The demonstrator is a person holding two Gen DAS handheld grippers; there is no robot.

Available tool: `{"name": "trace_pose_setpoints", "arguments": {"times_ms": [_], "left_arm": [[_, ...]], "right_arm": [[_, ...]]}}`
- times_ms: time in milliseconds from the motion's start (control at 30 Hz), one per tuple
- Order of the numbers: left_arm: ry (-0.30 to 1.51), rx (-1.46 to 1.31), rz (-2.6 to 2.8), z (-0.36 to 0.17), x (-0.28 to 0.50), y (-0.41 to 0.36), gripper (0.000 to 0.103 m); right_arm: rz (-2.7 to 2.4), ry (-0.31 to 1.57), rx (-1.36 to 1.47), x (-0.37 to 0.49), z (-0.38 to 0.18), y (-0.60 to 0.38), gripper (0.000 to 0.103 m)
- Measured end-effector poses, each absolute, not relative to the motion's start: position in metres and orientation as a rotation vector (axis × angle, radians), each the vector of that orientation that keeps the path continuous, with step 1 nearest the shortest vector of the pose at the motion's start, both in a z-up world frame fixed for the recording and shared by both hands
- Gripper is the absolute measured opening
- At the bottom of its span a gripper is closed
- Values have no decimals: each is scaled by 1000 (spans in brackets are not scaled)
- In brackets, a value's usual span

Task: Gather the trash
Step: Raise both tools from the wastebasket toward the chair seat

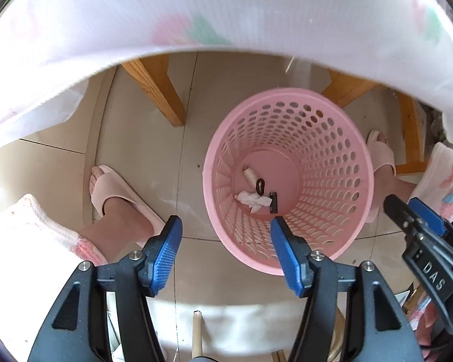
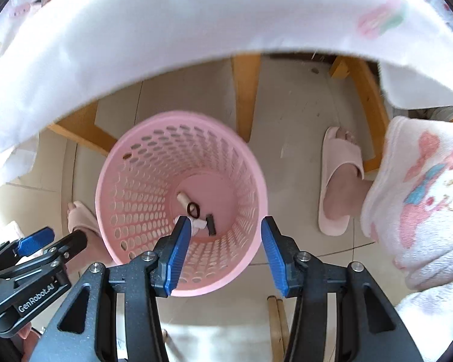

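Both grippers pointed down over the pink basket on the floor. The left gripper and the right gripper had their jaws spread, holding nothing. The crumpled tissue lay inside the basket.

Bright daylight, fisheye-warped, blurred edges

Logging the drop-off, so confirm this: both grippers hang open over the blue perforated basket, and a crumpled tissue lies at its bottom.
One thing is wrong: the basket is pink, not blue, as the right wrist view shows. The rest stands: the left gripper and right gripper hang open above it, and the crumpled tissue lies at its bottom.
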State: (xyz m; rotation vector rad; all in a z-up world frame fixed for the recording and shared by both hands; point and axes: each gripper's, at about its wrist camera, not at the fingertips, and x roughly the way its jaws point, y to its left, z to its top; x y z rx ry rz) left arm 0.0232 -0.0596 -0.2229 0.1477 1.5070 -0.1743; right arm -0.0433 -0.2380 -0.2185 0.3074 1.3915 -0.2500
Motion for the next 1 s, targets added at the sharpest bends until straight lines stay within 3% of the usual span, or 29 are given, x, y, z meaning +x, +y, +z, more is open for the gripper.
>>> {"name": "trace_pose_setpoints", "arguments": {"times_ms": [400,500,700,800,1000], "left_arm": [[1288,183,-157,-171,26,-58,64],[1203,219,-149,-155,23,-63,64],[978,150,-80,-111,13,-52,70],[911,107,-60,-97,8,-43,71],[784,140,-48,-73,0,-45,74]], "right_arm": [[-320,1162,276,-50,-159,-251,52],[-326,1080,246,-54,-138,-250,58],[-340,942,169,-64,-106,-245,59],[-345,876,139,-67,-92,-243,65],[-303,844,112,-68,-75,-236,67]]}}
